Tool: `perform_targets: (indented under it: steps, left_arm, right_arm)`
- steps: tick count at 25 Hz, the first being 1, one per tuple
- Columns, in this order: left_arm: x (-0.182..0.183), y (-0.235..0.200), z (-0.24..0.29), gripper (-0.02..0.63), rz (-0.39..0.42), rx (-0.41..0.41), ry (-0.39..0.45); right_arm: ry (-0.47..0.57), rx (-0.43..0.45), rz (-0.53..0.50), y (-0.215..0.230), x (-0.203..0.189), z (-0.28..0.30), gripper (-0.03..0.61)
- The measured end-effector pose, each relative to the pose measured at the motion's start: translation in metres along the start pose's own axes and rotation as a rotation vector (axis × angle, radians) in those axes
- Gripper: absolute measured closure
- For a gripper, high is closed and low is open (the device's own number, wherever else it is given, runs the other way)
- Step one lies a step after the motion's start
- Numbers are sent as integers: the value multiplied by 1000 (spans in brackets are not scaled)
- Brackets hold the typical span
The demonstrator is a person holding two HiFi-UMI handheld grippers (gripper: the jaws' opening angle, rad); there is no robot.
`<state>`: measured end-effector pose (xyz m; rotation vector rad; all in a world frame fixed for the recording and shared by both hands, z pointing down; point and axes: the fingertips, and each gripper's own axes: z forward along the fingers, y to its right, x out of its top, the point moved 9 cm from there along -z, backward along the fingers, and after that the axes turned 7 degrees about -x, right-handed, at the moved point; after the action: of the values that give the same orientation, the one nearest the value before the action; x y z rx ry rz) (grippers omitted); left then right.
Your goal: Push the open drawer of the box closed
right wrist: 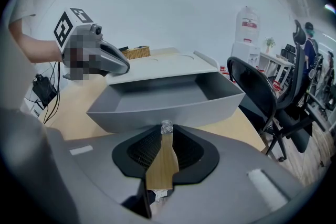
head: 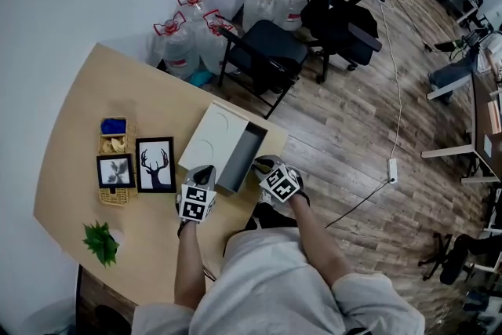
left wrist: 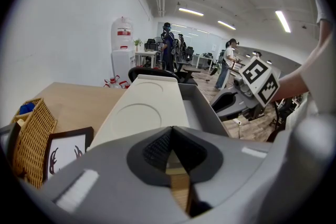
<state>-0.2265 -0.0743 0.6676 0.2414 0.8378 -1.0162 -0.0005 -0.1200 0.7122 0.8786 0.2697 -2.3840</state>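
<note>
Hold the right gripper (right wrist: pixel 166 131) as it stands, grey jaws only narrowly apart with nothing between them, and use it as a blunt pusher, not as a clamp. Aim it at the open grey plastic drawer (right wrist: pixel 168 106), found just ahead of those jaws, pulled out of the right side of the flat white rectangular box (head: pixel 205 139) toward the table edge. Press on the middle of the long front wall, low and square to it, so as not to jam the drawer at an angle. Push slowly and stop once the front looks flush with the box. Set the left gripper (left wrist: pixel 171 131), jaws together and empty, firmly on the near corner of the white top, where it seems to rest, to stop the probably light box from sliding over the pale wooden table (head: pixel 82 129). Count then: two grippers, one box, one drawer, two round shallow recesses (left wrist: pixel 139 114) in the box top. Further left, count one wicker basket (head: pixel 118 197), two pictures in black frames, namely the deer picture (head: pixel 155 165) and the leaf picture (head: pixel 115 170), and one small green plant (head: pixel 100 241).
</note>
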Motion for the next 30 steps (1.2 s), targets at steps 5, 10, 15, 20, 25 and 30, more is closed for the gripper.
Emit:
perform_targets:
  steps: [5,10,15,20,25,30]
  left_arm:
    - [-1,-1,1,561,3,3,3]
    - [4,2,-2,561,-25,-11,10]
    - [3,1,-2,561,-29,-12,18]
    - [3,1,-3,561,-34,-12,22]
    - [4,1,-3,561,-38,-13,27]
    - [4,0,-3,561,-37,-12,29]
  right_arm:
    - [-7,11,-5,0,5,3,509]
    - [-8,15,-10,-2,7,9,509]
    - [-2,21,-14,-3,14,13,509]
    - [-6,25,-18,-4,18,20,510]
    - [-2,32,-29,-5,28,20,509]
    - [2,49,-34,-6,31,27,511]
